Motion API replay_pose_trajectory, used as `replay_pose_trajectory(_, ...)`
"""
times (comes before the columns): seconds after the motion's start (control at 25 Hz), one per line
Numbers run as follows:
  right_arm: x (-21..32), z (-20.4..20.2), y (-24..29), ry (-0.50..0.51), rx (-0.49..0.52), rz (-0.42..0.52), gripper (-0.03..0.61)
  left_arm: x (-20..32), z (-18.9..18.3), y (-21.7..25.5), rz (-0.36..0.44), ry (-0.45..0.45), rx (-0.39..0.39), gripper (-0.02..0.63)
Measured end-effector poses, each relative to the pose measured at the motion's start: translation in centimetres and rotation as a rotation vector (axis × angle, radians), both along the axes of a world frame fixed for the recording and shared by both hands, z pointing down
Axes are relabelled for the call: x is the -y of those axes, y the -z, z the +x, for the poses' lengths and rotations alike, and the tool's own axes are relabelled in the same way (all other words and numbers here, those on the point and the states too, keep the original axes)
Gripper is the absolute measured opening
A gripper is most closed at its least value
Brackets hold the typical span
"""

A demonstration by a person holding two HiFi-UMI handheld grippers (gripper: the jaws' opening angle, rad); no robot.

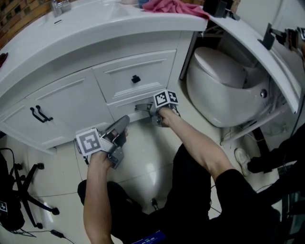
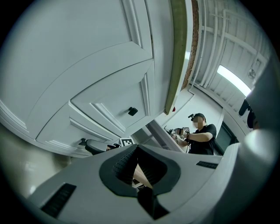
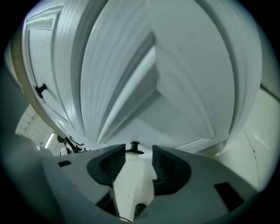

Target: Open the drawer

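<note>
A white vanity (image 1: 95, 33) has an upper drawer (image 1: 143, 66) with a black knob (image 1: 136, 79) and a lower drawer (image 1: 125, 106) under it. My right gripper (image 1: 151, 111) is at the lower drawer's front and hides its knob in the head view. In the right gripper view the right gripper (image 3: 139, 147) stands open, and the small black knob (image 3: 134, 148) shows between its fingertips with neither pad touching it. My left gripper (image 1: 121, 127) hangs back over the floor, left of the right one. Its tips (image 2: 136, 147) meet, with nothing held.
A white toilet (image 1: 224, 86) stands close on the right. Cabinet doors with black handles (image 1: 40, 114) are to the left. A pink cloth (image 1: 174, 6) lies on the countertop. A chair base (image 1: 33, 200) is at lower left. A person (image 2: 202, 136) shows far off in the left gripper view.
</note>
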State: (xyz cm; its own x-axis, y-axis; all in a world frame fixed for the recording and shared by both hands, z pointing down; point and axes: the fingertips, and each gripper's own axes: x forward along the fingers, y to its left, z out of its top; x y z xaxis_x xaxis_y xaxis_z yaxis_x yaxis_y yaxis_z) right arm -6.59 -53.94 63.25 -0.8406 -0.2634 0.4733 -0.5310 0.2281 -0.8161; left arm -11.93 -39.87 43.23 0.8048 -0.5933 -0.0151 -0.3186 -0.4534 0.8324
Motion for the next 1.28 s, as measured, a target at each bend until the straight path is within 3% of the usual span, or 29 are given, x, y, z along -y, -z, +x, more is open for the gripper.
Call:
replay_pose_trajectory(0.2, 0.4, -0.3, 0.9, -0.029, 0.080, -0.001, 0.198, -0.1, 0.0, 0.0, -0.008, 0.001, -0.012, -0.011)
replay_pose_trajectory(0.32, 0.1, -0.8, 0.1, -0.005, 0.067, -0.014, 0.235, -0.2, 0.0, 0.1, -0.004, 0.000, -0.015, -0.011)
replay_pose_trajectory(0.76, 0.4, -1.7, -0.6, 0.027, 0.138, -0.053, 0.225, 0.1, -0.1, -0.3, -0.008, -0.004, -0.003, -0.011)
replay_pose_trajectory(0.8, 0.4, -1.8, -0.6, 0.027, 0.146, -0.059, 0.219, 0.1, 0.1, -0.3, -0.007, -0.007, -0.005, -0.011)
replay_pose_trajectory(0.84, 0.4, -1.9, -0.5, 0.027, 0.157, -0.066, 0.172, 0.1, 0.3, -0.3, -0.008, -0.011, -0.007, -0.011)
replay_pose_trajectory(0.96, 0.3, -2.1, -0.4, 0.031, 0.181, -0.082, 0.173, 0.1, 0.4, -0.5, -0.019, -0.010, -0.002, -0.011)
replay_pose_trajectory(1.28, 0.2, -2.3, -0.2, 0.070, 0.155, -0.048, 0.172, 0.2, 0.3, -0.9, -0.024, -0.004, 0.016, -0.011)
